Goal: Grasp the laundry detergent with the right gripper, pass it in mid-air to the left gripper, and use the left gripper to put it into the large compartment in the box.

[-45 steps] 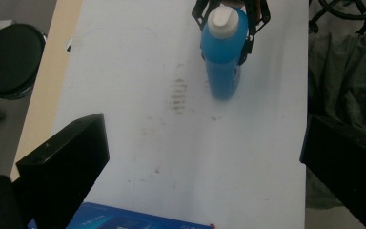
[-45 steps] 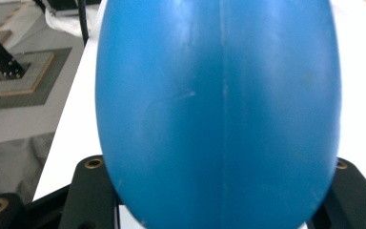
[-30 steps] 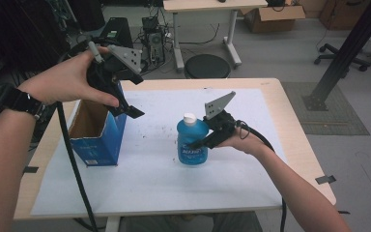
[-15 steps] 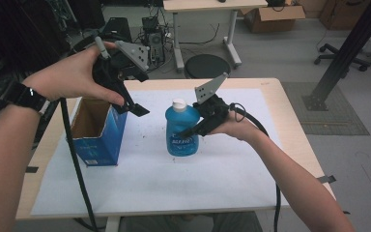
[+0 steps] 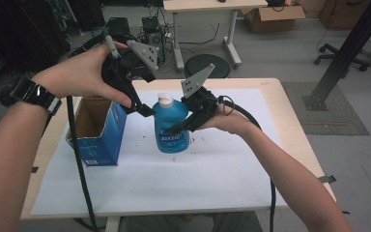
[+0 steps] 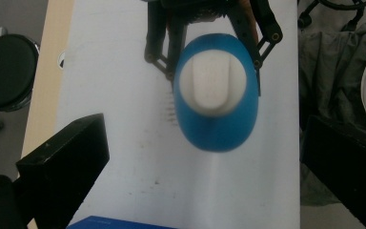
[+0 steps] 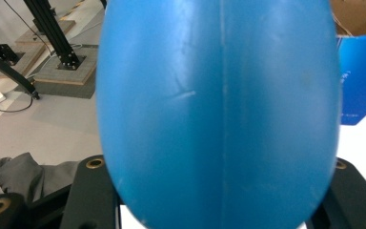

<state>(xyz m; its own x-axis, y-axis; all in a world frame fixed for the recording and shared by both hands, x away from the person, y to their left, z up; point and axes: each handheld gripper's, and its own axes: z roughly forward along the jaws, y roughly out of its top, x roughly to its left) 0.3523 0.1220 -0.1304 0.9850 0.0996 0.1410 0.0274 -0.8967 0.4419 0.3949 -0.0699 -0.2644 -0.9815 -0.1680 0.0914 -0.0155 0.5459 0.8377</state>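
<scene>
Blue bottle [image 5: 172, 126] with a white cap, upright, clamped at its side by the right gripper [image 5: 186, 121] over the white sheet [image 5: 212, 169] covering the table; it seems lifted clear, though contact is hard to judge. Left gripper [image 5: 142, 108], jaws spread wide and empty, hangs above it, beside an open blue box [image 5: 99, 140].
</scene>
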